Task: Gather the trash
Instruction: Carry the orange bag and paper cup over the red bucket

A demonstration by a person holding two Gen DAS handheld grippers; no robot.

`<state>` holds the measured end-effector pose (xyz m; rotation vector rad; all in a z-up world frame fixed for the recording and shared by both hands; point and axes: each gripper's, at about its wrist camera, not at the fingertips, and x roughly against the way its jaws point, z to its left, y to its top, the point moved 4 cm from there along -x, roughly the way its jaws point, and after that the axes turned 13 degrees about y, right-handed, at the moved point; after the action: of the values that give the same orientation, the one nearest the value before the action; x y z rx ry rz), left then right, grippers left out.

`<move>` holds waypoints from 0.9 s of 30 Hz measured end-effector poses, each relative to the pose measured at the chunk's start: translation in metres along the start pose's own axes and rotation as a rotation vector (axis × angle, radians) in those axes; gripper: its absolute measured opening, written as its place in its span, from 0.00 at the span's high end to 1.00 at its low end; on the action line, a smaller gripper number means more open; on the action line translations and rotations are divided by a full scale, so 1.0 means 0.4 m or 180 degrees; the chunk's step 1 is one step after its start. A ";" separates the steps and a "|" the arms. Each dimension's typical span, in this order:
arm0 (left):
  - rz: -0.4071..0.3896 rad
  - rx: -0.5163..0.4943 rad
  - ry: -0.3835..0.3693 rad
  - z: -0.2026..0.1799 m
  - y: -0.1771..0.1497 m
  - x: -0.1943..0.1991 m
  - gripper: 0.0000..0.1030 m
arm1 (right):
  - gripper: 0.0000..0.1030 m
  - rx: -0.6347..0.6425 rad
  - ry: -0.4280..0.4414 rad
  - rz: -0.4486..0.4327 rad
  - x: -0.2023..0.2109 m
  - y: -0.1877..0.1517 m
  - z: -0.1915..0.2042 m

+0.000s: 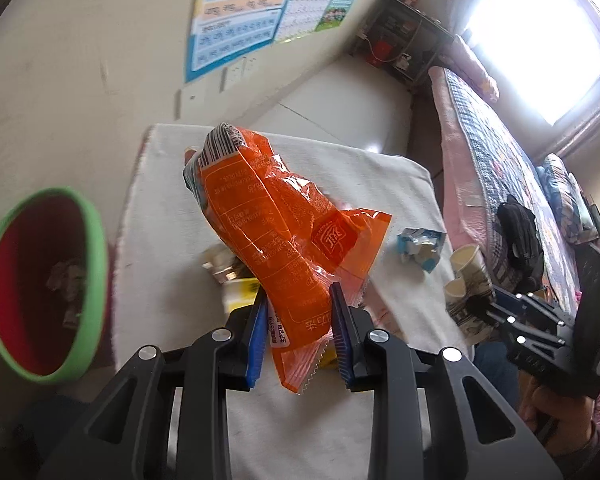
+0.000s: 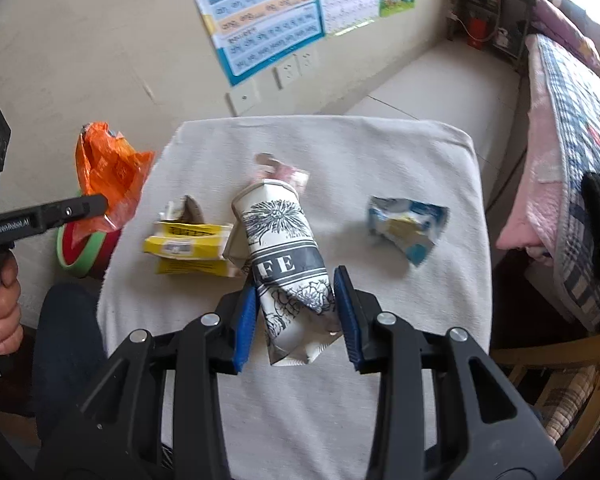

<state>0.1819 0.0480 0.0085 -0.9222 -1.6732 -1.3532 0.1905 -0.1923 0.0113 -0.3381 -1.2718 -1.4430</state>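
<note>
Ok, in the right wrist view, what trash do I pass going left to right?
orange wrapper in the left hand-held gripper → yellow carton on the table → paper cup in the right hand-held gripper → blue-and-white wrapper.

On the cloth-covered desk [image 2: 380, 152], the flattened yellow carton [image 2: 188, 250] lies left of the crushed black-and-white paper cup [image 2: 284, 264], and the crumpled blue-and-white wrapper [image 2: 406, 224] lies to its right. The round green-rimmed red bin [image 1: 40, 300] stands left of the desk, and the quilt-covered bed [image 2: 572, 128] lies to its right.
</note>
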 end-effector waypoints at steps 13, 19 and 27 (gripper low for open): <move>-0.0091 0.0348 0.0236 0.231 -0.062 0.062 0.74 | 0.65 0.0417 0.0161 0.0025 -0.066 0.068 0.219; -0.0126 0.0558 0.0330 0.344 -0.082 0.081 0.74 | 0.65 0.0616 0.0234 0.0068 -0.108 0.102 0.320; -0.0137 0.0845 0.0456 0.490 -0.095 0.098 0.74 | 0.65 0.0850 0.0371 0.0137 -0.171 0.142 0.446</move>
<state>0.1063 0.2369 0.0024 -0.6253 -1.7185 -1.1608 0.1846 0.0025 0.0535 -0.0999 -1.3342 -1.2203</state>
